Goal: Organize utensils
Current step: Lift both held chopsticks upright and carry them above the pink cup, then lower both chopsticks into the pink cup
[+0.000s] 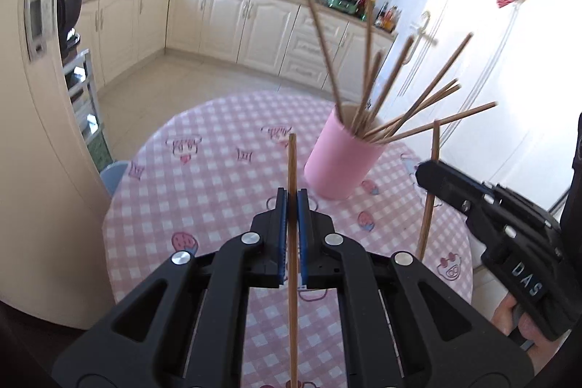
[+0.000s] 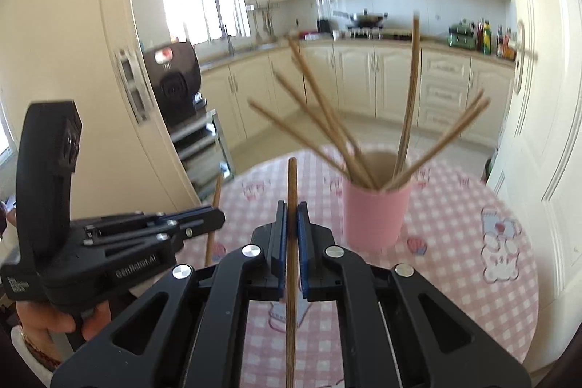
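The left gripper (image 1: 292, 202) is closed to a narrow gap on 1 wooden chopstick (image 1: 292, 170), which stands upright between the blue pads (image 1: 280, 224) and extends both above the fingertips and below the body of the tool. The right gripper (image 2: 292, 213) is in the same condition, its blue pads pressed against a second chopstick (image 2: 291, 184), also held upright, with its tip above the fingertips. Ahead and to the right of the left gripper stands a pink cup (image 1: 343, 159) on the table (image 1: 218, 177), which carries a pink checked cloth with cartoon prints. The cup holds a fan of chopsticks (image 1: 396, 86) leaning outward in several directions; their exact count cannot be told because of blur. In the right wrist view the cup sits ahead and slightly right of the right gripper, apart from it. In the left wrist view the right gripper appears at the right, near the cup's right side, with its chopstick rising above and hanging below its fingers. In the right wrist view the left gripper appears at the left, well clear of the cup, its chopstick partly visible behind the fingers. Neither held chopstick touches the cup. Cream kitchen cabinets (image 2: 400, 75) stand beyond the table.
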A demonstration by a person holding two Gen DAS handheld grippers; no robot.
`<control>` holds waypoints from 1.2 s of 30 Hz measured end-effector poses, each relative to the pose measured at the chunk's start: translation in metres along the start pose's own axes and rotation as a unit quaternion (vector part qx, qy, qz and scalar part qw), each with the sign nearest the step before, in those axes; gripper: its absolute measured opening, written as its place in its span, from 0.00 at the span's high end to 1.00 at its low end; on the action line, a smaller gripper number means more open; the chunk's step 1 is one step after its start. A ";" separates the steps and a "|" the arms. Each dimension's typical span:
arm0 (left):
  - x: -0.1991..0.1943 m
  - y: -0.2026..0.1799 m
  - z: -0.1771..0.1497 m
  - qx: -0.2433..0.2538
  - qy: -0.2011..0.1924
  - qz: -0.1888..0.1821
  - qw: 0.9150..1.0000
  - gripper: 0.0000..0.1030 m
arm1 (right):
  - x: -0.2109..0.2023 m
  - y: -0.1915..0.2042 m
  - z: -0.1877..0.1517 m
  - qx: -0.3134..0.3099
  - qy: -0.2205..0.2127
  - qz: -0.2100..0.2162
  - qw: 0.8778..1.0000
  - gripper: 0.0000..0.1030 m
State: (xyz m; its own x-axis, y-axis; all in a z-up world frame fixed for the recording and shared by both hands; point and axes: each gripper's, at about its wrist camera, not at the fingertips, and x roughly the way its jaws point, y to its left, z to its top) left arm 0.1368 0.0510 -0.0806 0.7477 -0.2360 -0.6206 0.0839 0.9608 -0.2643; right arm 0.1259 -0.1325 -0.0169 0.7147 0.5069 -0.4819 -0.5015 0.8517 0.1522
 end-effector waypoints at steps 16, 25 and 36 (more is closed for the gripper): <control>-0.044 -0.013 0.008 0.015 -0.076 -0.038 0.996 0.95 | -0.036 0.000 0.002 0.006 -0.051 -0.012 0.999 0.96; -0.049 -0.029 0.021 0.022 -0.093 -0.040 0.995 0.95 | -0.046 -0.014 0.016 0.004 -0.077 -0.028 0.997 0.96; -0.059 -0.065 0.072 0.044 -0.153 -0.039 0.987 0.95 | -0.059 -0.039 0.058 -0.005 -0.144 -0.079 0.986 0.96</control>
State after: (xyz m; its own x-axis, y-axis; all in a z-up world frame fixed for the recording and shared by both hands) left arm 0.1344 0.0131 0.0259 0.8992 -0.2683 -0.3457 0.1960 0.9533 -0.2299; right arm 0.1321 -0.1881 0.0554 0.8920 0.3868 -0.2341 -0.3773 0.9221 0.0857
